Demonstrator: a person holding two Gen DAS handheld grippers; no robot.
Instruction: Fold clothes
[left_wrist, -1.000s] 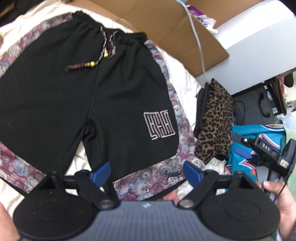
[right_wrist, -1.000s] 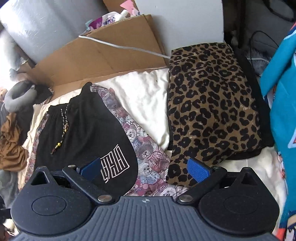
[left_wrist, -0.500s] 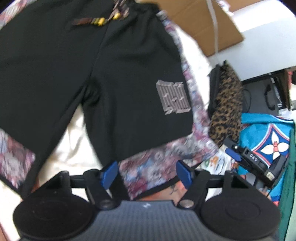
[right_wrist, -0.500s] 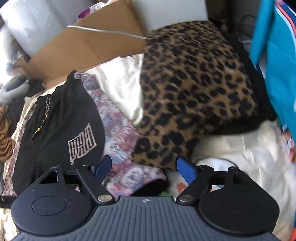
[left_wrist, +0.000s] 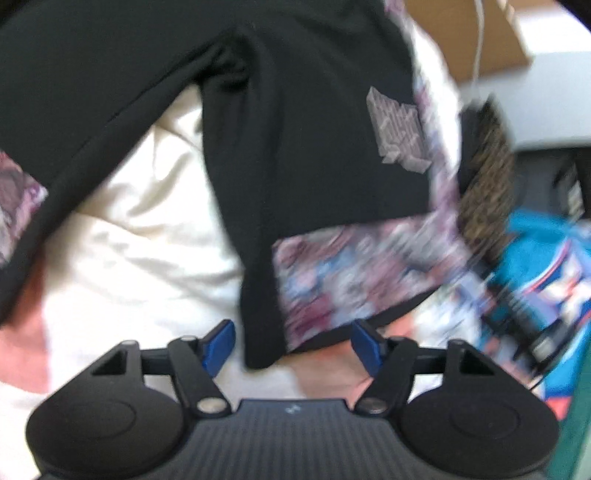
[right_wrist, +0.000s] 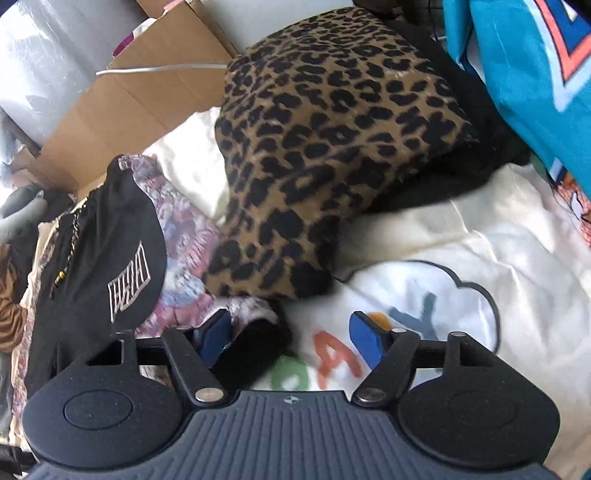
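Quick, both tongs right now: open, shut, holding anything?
Left tongs: open, holding nothing; hem of the black shorts lies between the blue pads.
Right tongs: open, holding nothing; shorts' corner by the left pad.

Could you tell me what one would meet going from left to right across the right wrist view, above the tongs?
Black shorts with a white logo, then their patterned side panel, then the leopard-print garment, then the teal garment at the right edge.
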